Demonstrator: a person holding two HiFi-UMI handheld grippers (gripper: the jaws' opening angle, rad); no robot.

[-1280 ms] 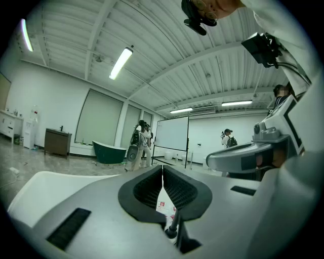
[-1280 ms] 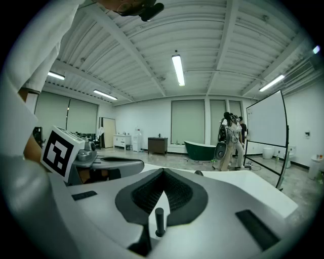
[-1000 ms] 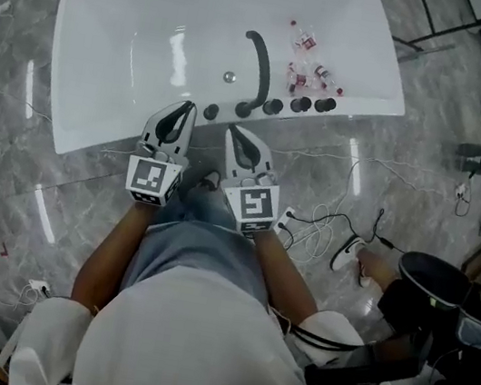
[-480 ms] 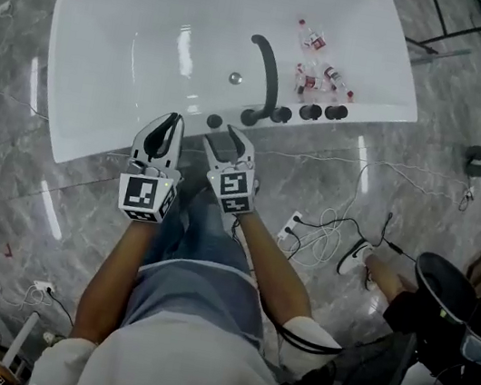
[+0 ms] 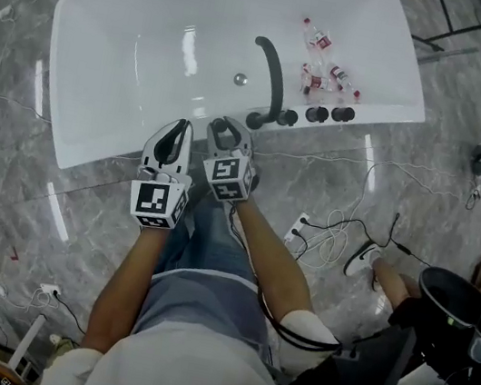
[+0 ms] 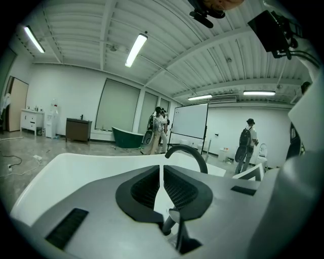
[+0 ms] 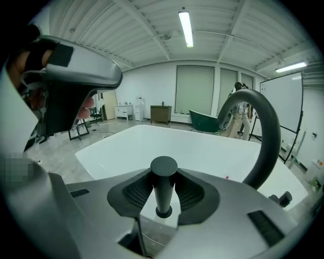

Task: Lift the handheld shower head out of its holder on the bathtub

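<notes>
The white bathtub (image 5: pixel 101 149) fills the top of the head view. The handheld shower head (image 7: pixel 163 169) is a black upright cylinder with a round cap, standing in its holder on the rim left of the black spout (image 5: pixel 271 72). My right gripper (image 5: pixel 224 129) (image 7: pixel 163 195) has it between its jaws. They are closing, and both pads lie against its sides. In the head view the right gripper's fingers mostly hide it. My left gripper (image 5: pixel 178 130) (image 6: pixel 162 172) hovers just left of the right one, shut and holding nothing.
Three black knobs (image 5: pixel 316 115) sit on the rim right of the spout. Several small bottles (image 5: pixel 321 72) lie inside the tub. Cables and a power strip (image 5: pixel 316 233) lie on the marble floor to the right. People (image 6: pixel 248 144) stand far behind.
Both grippers came down toward the tub rim. The right one moved forward over the black shower head, opened, and now has closed in around it.
</notes>
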